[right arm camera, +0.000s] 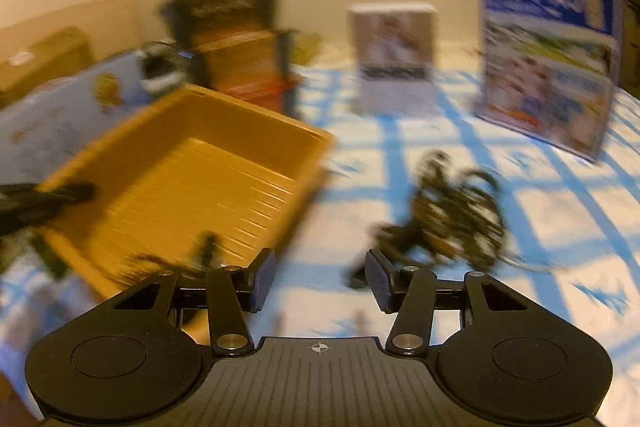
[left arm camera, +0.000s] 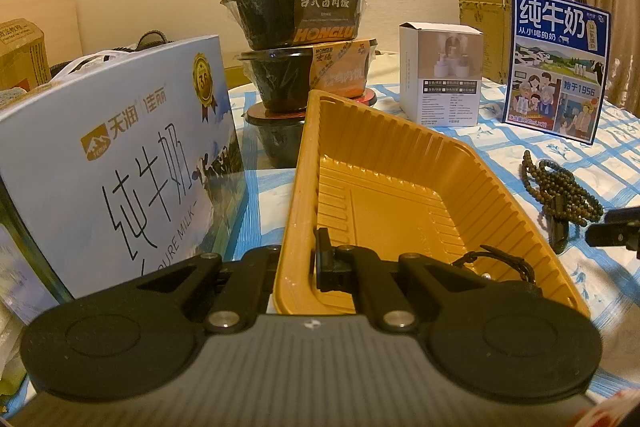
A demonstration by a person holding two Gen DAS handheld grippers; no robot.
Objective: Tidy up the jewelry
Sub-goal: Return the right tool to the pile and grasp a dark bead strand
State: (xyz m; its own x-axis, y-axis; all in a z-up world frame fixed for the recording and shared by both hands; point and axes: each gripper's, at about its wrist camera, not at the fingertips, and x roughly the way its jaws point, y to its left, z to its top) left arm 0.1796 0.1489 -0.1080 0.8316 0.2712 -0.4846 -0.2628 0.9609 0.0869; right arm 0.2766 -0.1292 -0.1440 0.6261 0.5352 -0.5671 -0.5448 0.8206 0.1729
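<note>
The surface (left arm camera: 600, 163), covered with a blue and white checked cloth, carries everything, and tall goods stand around its far side like a wall: a large pale milk carton (left arm camera: 120, 163) on the left, a stack of black instant-meal bowls (left arm camera: 300, 39) behind, a small white box (left arm camera: 440, 75) and a blue milk box (left arm camera: 558, 67) to the right. This leaves the near middle free for the work.

There sits the yellow ribbed tray (left arm camera: 400, 163), which seems to serve as the collecting place for the jewelry. The left claw (left arm camera: 300, 263) is closed on the near rim of this tray, one finger outside the wall and one inside; most probably it holds the tray steady (or tilts it a little) so that it does not slide when pieces are dropped in. One dark, cord-like piece (left arm camera: 500, 263) lies already in the near right corner of the tray, beside a small shiny bead.

The remaining jewelry, a heap of dark bead strings (right arm camera: 460, 211), lies on the cloth to the right of the tray, apart from it. The right claw (right arm camera: 320, 281) hangs with its fingers spread wide and nothing between them, pointing at the cloth between the tray and this heap. Its view is strongly blurred, so finer details of the beads cannot be told. The judgement is that the next grasp should go to these beads.
</note>
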